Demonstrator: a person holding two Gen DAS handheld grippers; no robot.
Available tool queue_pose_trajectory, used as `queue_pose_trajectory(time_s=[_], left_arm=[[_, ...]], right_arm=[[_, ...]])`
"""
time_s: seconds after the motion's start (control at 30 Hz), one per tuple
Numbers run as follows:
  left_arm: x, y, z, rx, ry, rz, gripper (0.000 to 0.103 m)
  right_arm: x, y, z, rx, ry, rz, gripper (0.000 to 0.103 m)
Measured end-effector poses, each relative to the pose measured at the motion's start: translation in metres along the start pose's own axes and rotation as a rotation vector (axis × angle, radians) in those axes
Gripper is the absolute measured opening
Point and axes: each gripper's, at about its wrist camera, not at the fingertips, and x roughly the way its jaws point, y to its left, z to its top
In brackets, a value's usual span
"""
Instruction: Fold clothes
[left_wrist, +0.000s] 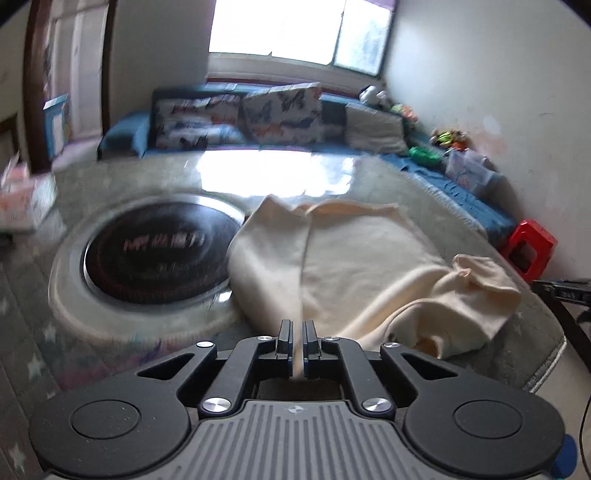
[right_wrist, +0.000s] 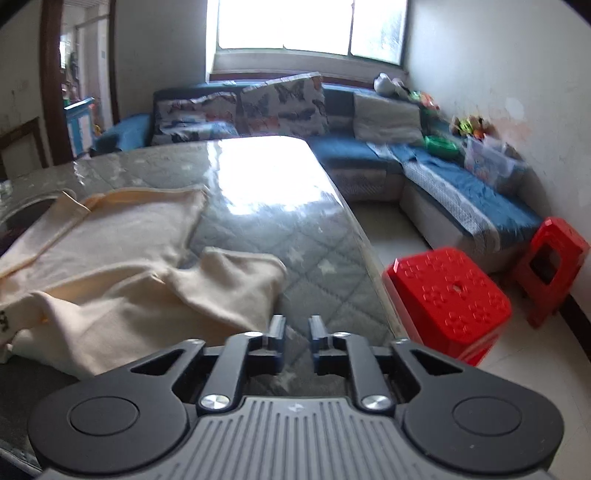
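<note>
A cream garment (left_wrist: 354, 258) lies spread on the glass-topped table (left_wrist: 155, 173), with a rumpled sleeve (left_wrist: 476, 295) at its right. My left gripper (left_wrist: 298, 328) is shut on the garment's near edge, and a fold runs away from the jaws. In the right wrist view the same garment (right_wrist: 122, 251) lies at the left with its sleeve (right_wrist: 236, 280) towards me. My right gripper (right_wrist: 297, 325) is open and empty, just right of the sleeve, over the table (right_wrist: 325, 266).
A round black built-in cooktop (left_wrist: 155, 251) sits in the table left of the garment. Two red plastic stools (right_wrist: 450, 299) (right_wrist: 550, 262) stand right of the table. A blue corner sofa (right_wrist: 369, 155) with cushions and toys runs behind. A box (left_wrist: 22, 199) is at the far left.
</note>
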Motion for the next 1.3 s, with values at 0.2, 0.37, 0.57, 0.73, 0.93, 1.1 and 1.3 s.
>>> queue_pose_trajectory(time_s=[0.2, 0.37, 0.57, 0.73, 0.93, 1.1, 1.3], left_arm=[[0.007, -0.044, -0.007, 0.13, -0.003, -0.147, 0.025], [0.025, -0.086, -0.021, 0.276, 0.02, -0.228, 0.044], [0.052, -0.121, -0.034, 0.399, 0.06, -0.257, 0.046], [0.066, -0.129, -0.041, 0.432, 0.071, -0.231, 0.028], [0.063, -0.125, -0.039, 0.402, 0.089, -0.289, 0.0], [0.042, -0.131, -0.039, 0.408, 0.082, -0.436, 0.0], [0.042, -0.13, -0.036, 0.417, 0.034, -0.309, 0.011]], right_arm=[[0.016, 0.033, 0.009, -0.108, -0.005, 0.066, 0.051], [0.04, 0.054, 0.01, -0.216, 0.018, 0.05, 0.057], [0.055, 0.063, 0.006, -0.306, 0.019, 0.013, 0.051], [0.058, 0.05, 0.008, -0.266, 0.013, 0.015, 0.02], [0.044, 0.027, 0.013, -0.209, -0.044, -0.044, 0.008], [0.038, -0.013, 0.014, -0.067, -0.035, -0.148, 0.009], [0.025, -0.041, 0.007, 0.019, -0.025, -0.17, 0.025]])
